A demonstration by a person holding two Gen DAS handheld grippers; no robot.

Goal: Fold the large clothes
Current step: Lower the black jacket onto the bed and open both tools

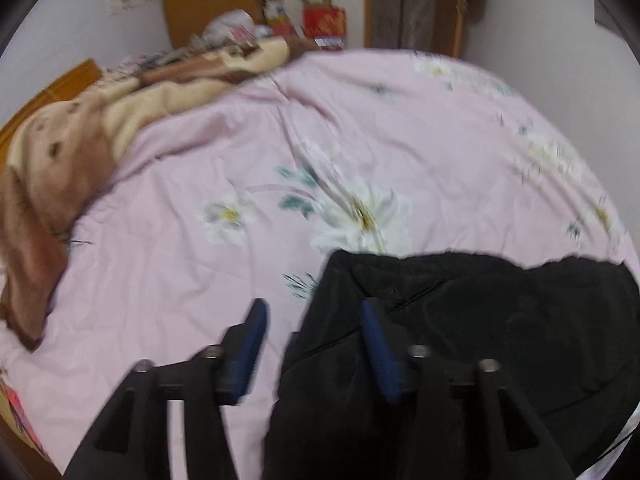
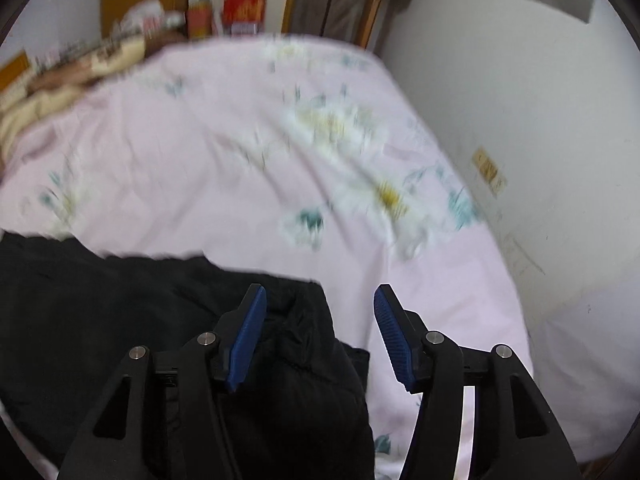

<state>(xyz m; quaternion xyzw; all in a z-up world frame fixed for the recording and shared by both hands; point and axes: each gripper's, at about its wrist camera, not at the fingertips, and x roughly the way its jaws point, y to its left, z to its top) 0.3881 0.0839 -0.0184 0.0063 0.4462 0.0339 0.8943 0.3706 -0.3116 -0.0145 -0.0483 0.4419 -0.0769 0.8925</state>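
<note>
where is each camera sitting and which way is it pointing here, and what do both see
Left wrist: sits on the left gripper, facing forward over the pink floral bedspread toward the brown blanket; its open blue fingers straddle the left edge of the black garment.
Right wrist: sits on the right gripper, facing across the bed toward the white wall; open fingers straddle the garment's right edge.
Shared: garment, bedspread, blanket, red box.

left gripper [image 1: 314, 344] is spread open over the black jacket's [image 1: 500, 320] left edge, on a pink floral bedsheet [image 1: 240, 152].
</note>
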